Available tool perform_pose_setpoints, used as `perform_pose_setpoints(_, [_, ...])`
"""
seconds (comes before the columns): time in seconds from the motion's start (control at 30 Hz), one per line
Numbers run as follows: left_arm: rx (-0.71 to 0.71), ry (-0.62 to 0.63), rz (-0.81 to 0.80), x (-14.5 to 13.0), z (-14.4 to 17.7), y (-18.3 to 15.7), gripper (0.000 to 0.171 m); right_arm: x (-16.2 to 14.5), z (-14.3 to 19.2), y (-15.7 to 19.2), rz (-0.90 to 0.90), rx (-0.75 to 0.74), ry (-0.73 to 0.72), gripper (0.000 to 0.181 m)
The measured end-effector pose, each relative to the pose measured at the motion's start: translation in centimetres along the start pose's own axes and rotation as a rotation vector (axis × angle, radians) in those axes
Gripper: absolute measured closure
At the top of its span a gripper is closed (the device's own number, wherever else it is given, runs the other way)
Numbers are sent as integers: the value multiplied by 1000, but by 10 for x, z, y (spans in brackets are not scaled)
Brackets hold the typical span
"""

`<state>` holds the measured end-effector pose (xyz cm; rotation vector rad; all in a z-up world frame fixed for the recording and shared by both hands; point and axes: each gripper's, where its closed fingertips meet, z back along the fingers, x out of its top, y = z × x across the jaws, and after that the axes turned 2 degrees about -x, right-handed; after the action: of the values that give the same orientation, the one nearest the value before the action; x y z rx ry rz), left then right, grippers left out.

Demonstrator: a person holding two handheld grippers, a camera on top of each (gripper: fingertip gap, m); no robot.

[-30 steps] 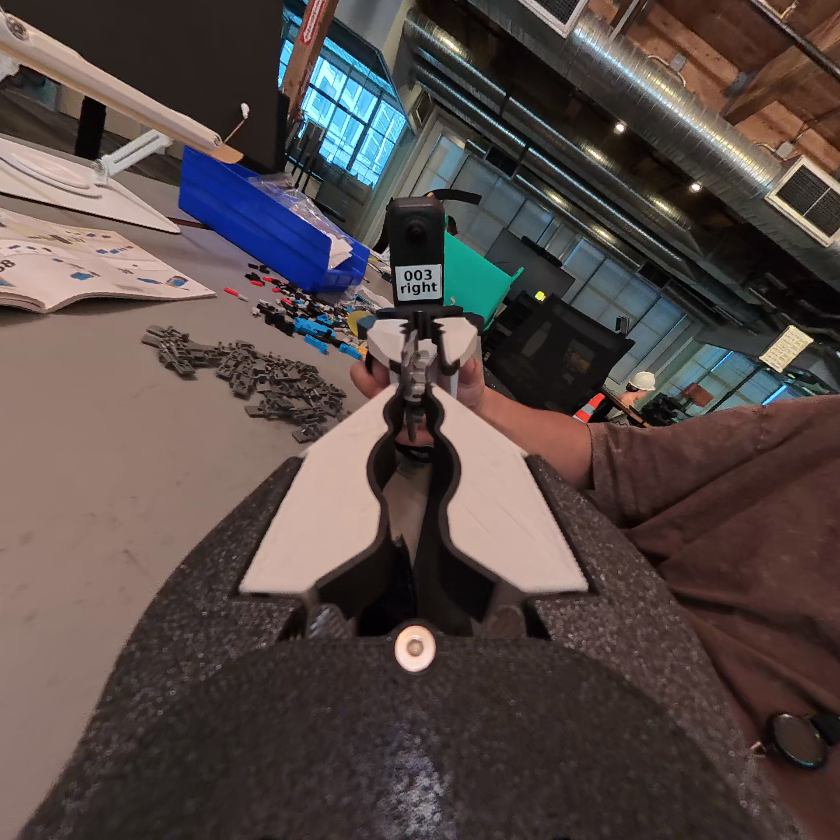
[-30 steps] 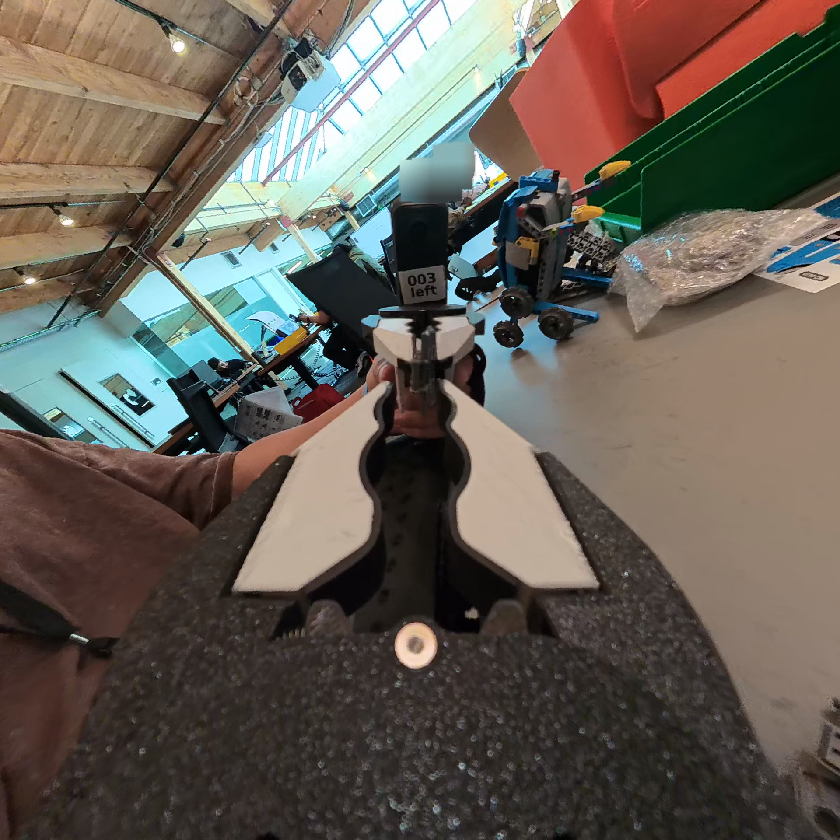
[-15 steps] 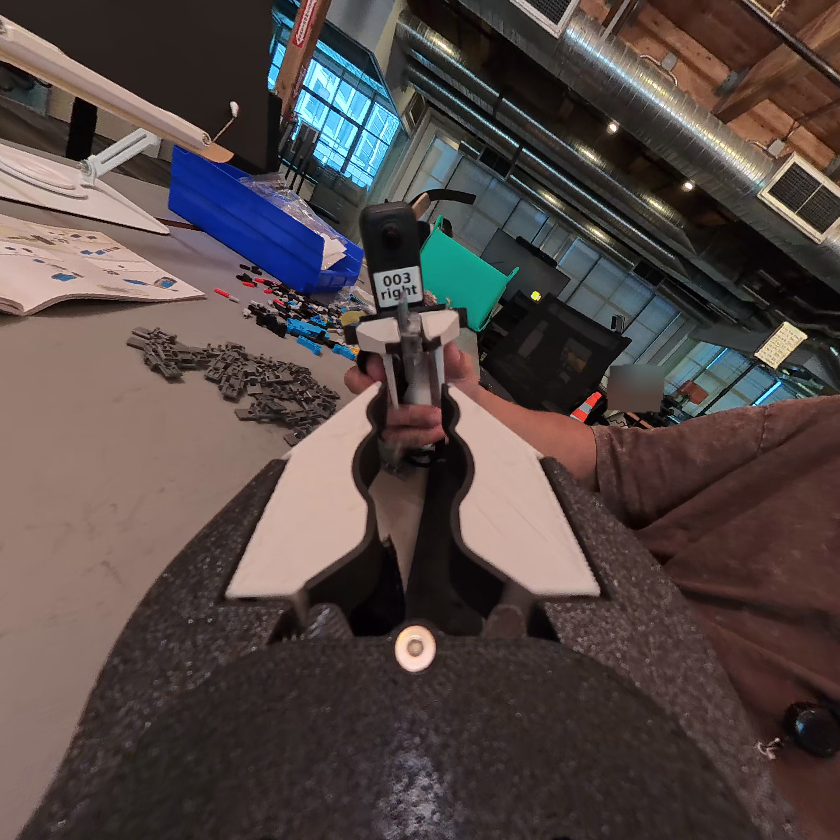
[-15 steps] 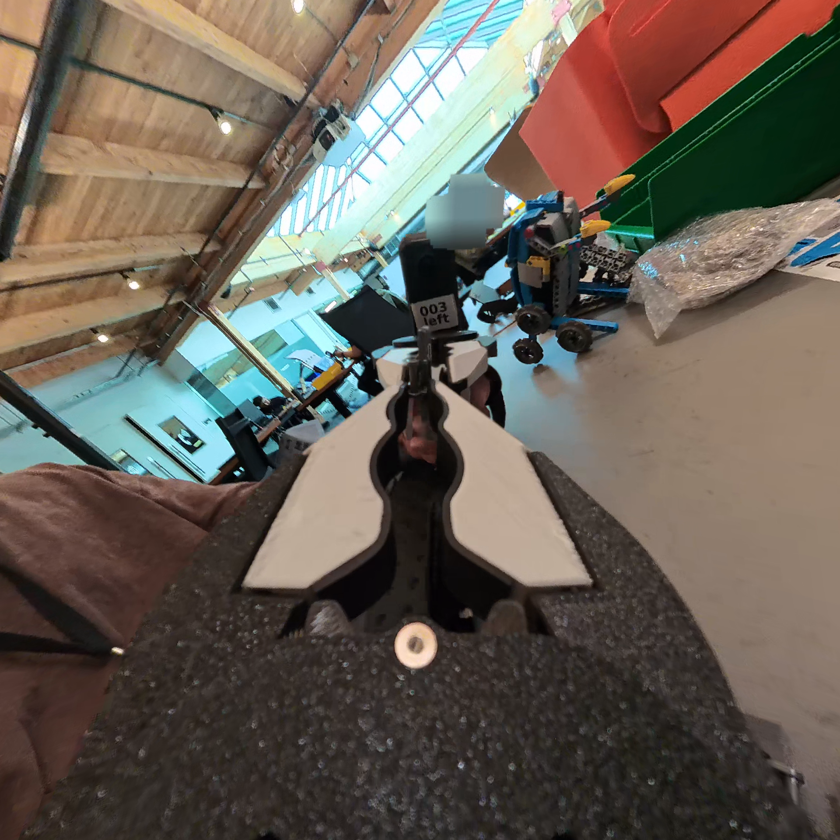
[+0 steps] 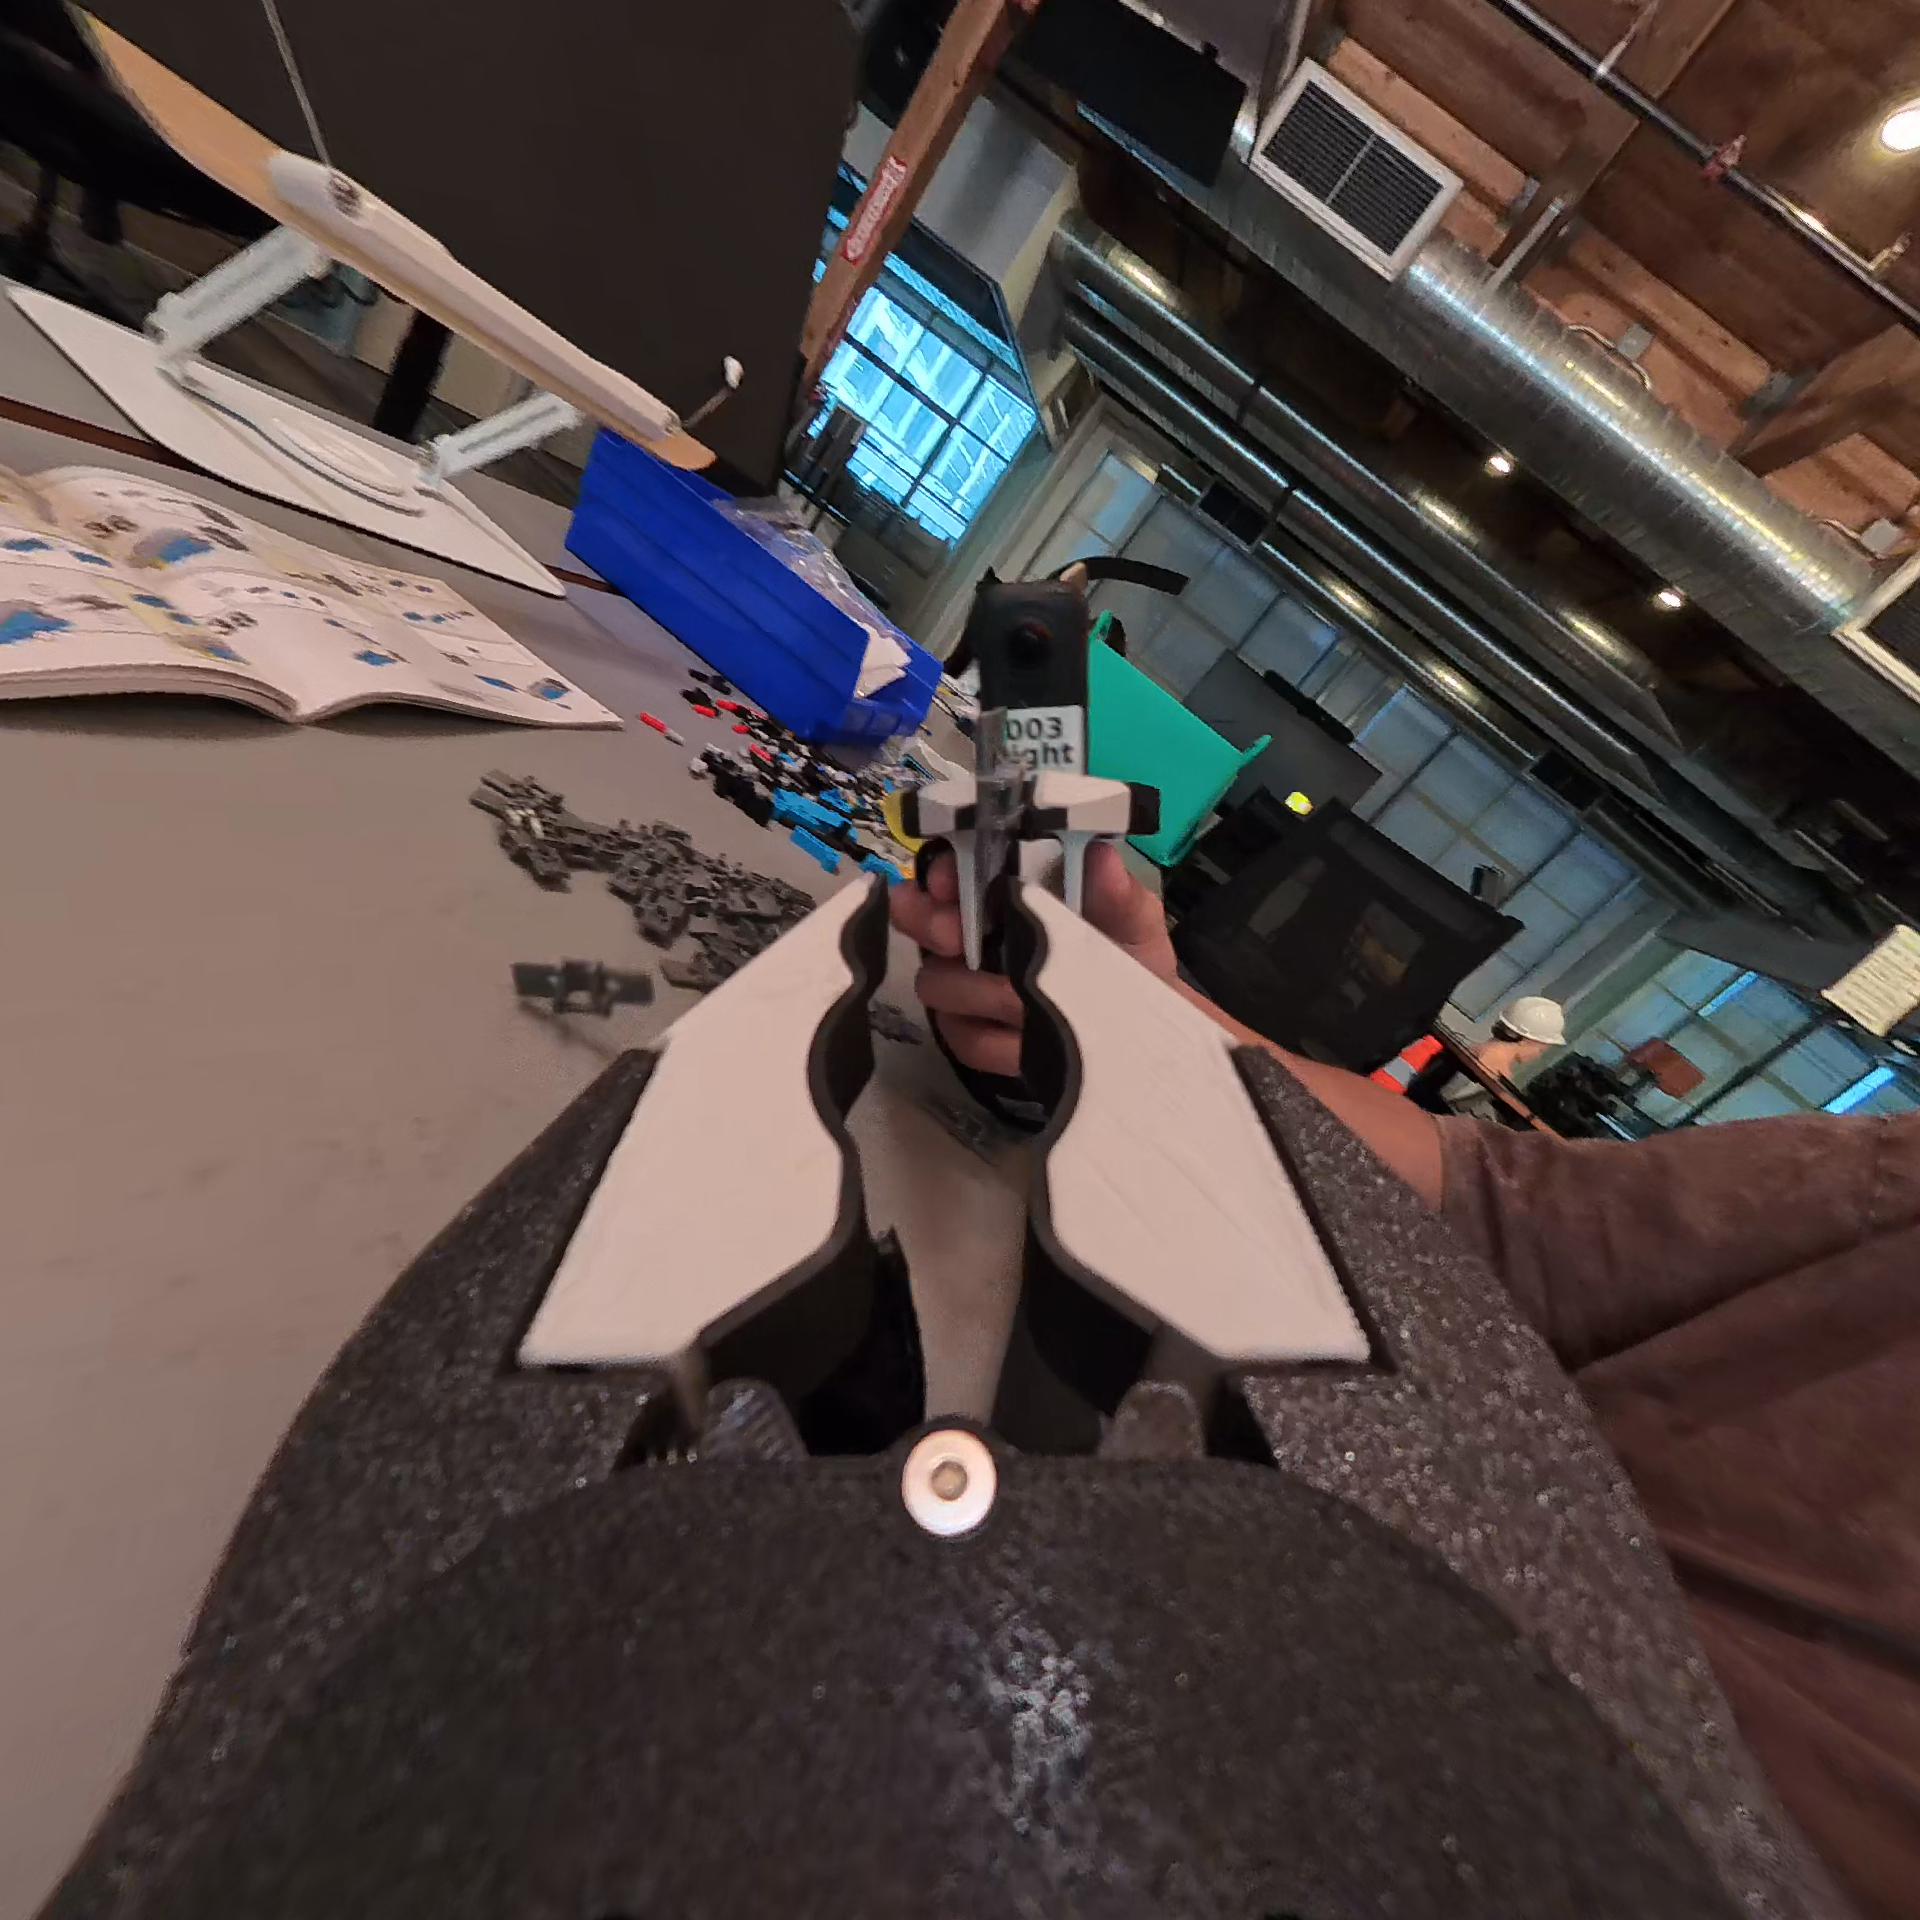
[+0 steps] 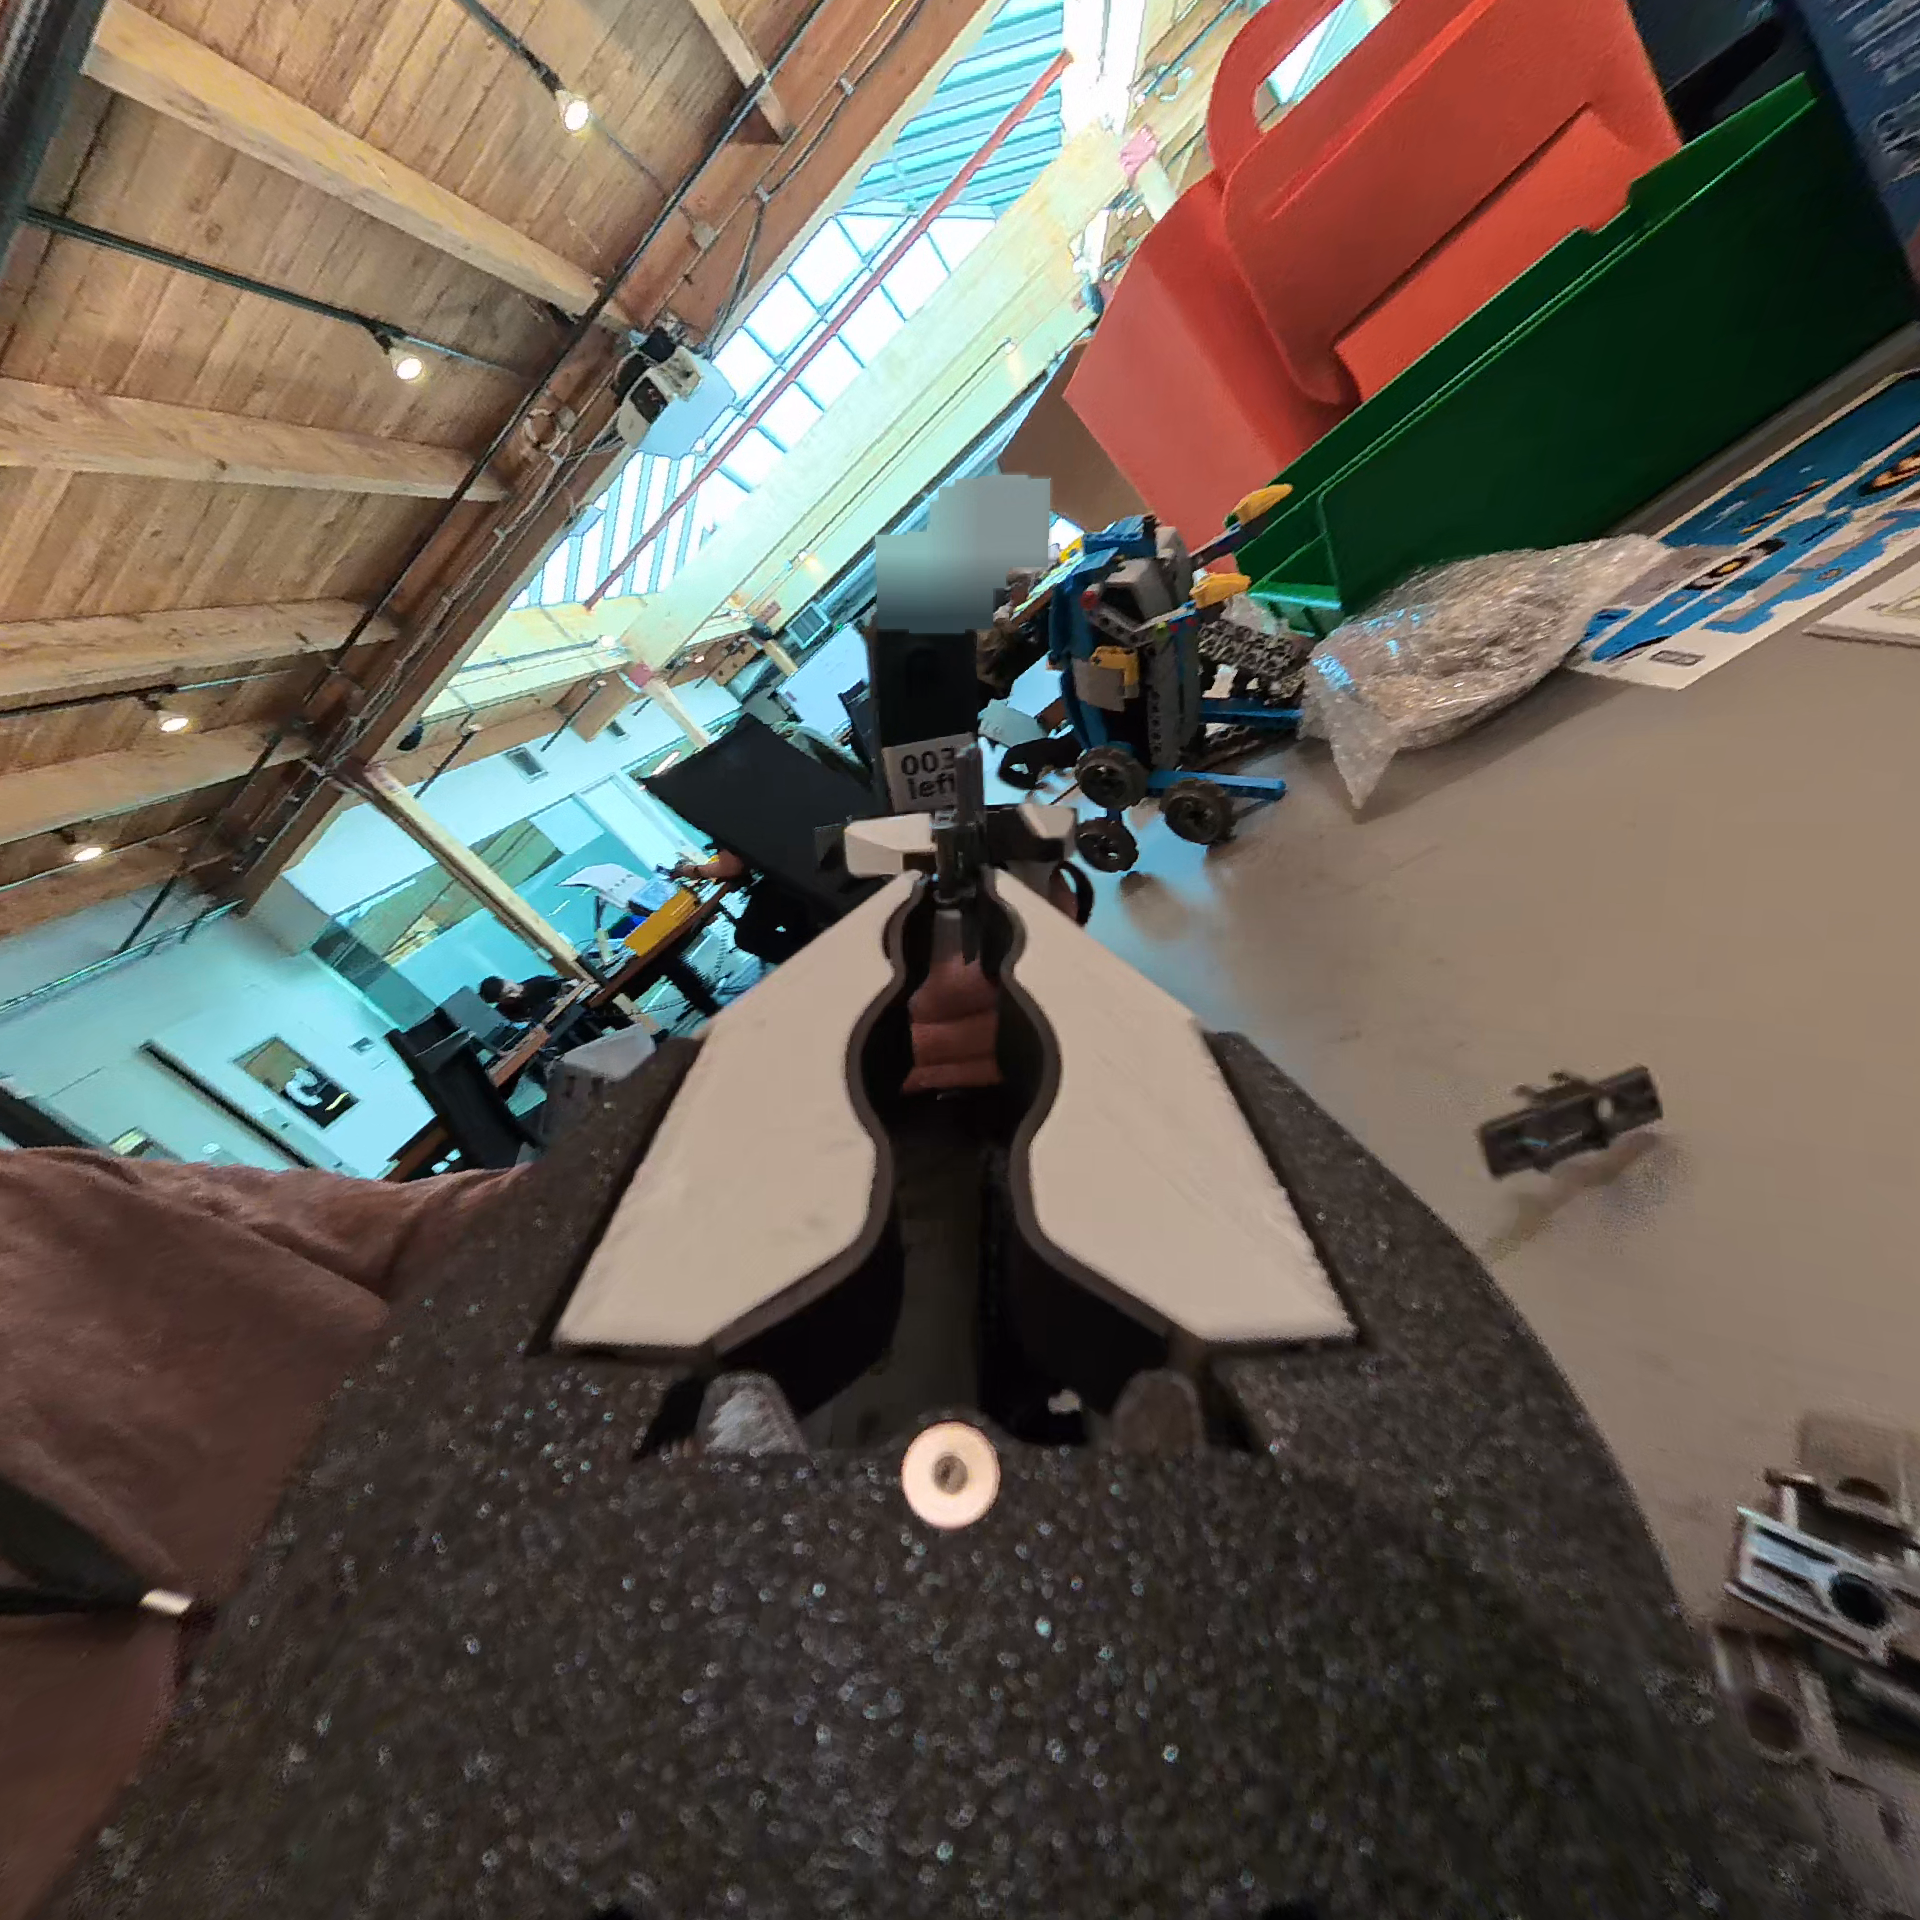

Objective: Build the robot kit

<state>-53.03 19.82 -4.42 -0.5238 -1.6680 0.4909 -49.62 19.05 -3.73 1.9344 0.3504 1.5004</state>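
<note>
My two grippers face each other tip to tip above a grey table (image 5: 260,1091). My right gripper (image 6: 958,883) is shut on a thin dark grey building-toy piece (image 6: 961,831), which stands upright at its tips; in the left wrist view the piece (image 5: 989,821) shows in front of the right gripper's camera. My left gripper (image 5: 948,894) is open, its fingertips either side of the piece's near end without closing on it. A person's hand (image 5: 977,987) holds the right gripper.
A loose grey piece (image 5: 582,982) lies on the table, also in the right wrist view (image 6: 1569,1122). Beyond it are a pile of grey pieces (image 5: 665,873), a blue bin (image 5: 727,613) and a booklet (image 5: 208,634). A blue wheeled model (image 6: 1143,686), plastic bag (image 6: 1455,644) and green bin (image 6: 1558,436) stand opposite. The gap from one gripper's tips to the other's is roughly 5 centimeters.
My left gripper's jaws have spread from a closed grip on the grey piece. Both grippers have tilted and shifted, bringing a loose grey piece on the table into view.
</note>
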Motion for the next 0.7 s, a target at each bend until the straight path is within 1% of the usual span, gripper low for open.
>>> perform_pose_setpoints(0.13, [88, -31, -27, 6, 5, 15, 150, 12, 9, -10, 26, -75, -63, 173])
perform_pose_setpoints(0.23, [169, -17, -58, 5, 6, 27, 150, 20, 19, -23, 69, -168, -83, 174])
perform_pose_setpoints(0.33, [218, 37, -106, -3, 1, 30, 150, 23, 33, -43, 142, -312, -13, 174])
perform_pose_setpoints(0.43, [348, 180, -230, -20, -7, 44, 150, 15, 53, -71, 191, -470, 139, 173])
perform_pose_setpoints(0.47, [392, 245, -276, -26, -12, 49, 149, 9, 58, -77, 179, -481, 185, 173])
perform_pose_setpoints(0.53, [460, 342, -351, -31, -24, 59, 144, 0, 63, -80, 92, -451, 216, 173])
perform_pose_setpoints(0.6, [470, 435, -427, -31, -40, 68, 144, -8, 65, -79, 18, -402, 251, 173])
perform_pose_setpoints(0.63, [482, 495, -455, -32, -47, 78, 144, -9, 67, -81, 21, -406, 260, 173])
perform_pose_setpoints(0.7, [443, 616, -437, -39, -61, 95, 144, -3, 73, -84, 61, -434, 244, 173])
